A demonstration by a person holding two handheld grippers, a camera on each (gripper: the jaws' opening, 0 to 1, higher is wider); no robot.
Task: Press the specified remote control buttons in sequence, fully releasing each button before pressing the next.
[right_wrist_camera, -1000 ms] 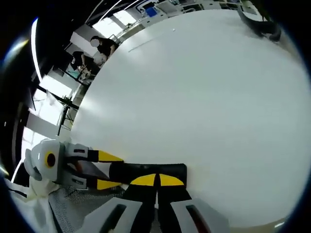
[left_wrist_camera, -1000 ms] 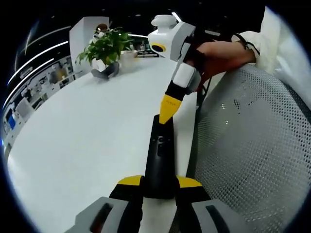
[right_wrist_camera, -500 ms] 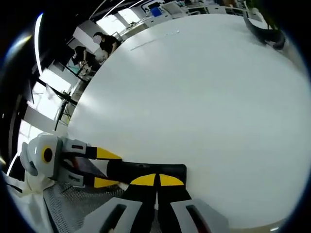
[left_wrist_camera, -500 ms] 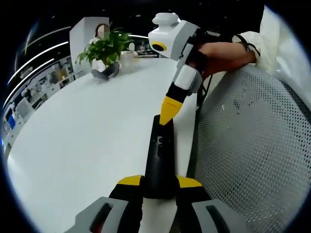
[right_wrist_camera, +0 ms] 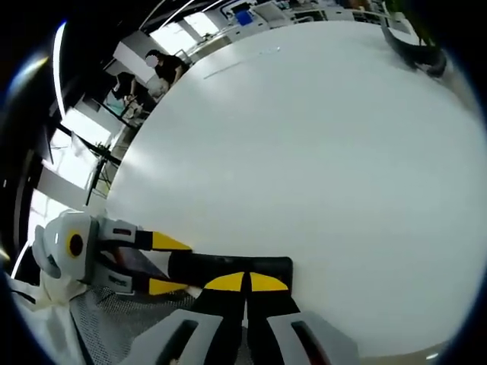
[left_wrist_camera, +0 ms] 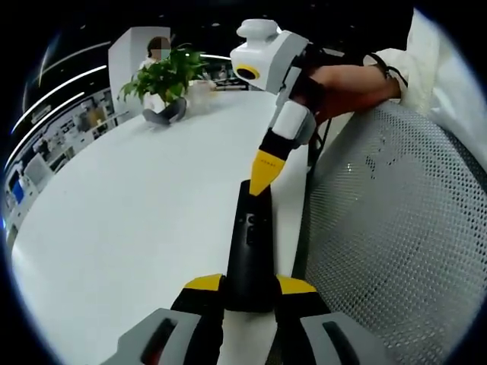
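Observation:
A black remote [left_wrist_camera: 251, 243] lies lengthwise over the white table [left_wrist_camera: 137, 205], near its edge. My left gripper [left_wrist_camera: 249, 283] is shut on the remote's near end, a yellow fingertip on each side. My right gripper [left_wrist_camera: 261, 173] comes down from the upper right with its jaws shut together, its yellow tip resting on the remote's far end. In the right gripper view the remote [right_wrist_camera: 205, 266] lies crosswise just past my right gripper [right_wrist_camera: 245, 281]. There the left gripper [right_wrist_camera: 169, 265] clamps it from the left.
A potted green plant [left_wrist_camera: 163, 76] stands at the far end of the table, and its dark pot [right_wrist_camera: 415, 38] is in the right gripper view. A grey mesh chair back [left_wrist_camera: 396, 236] rises close on the right. A person's hand [left_wrist_camera: 346, 80] holds the right gripper.
The right gripper view has shifted slightly, as the camera moved. The right gripper's tip stays on the remote's far end, and the left grip is unchanged.

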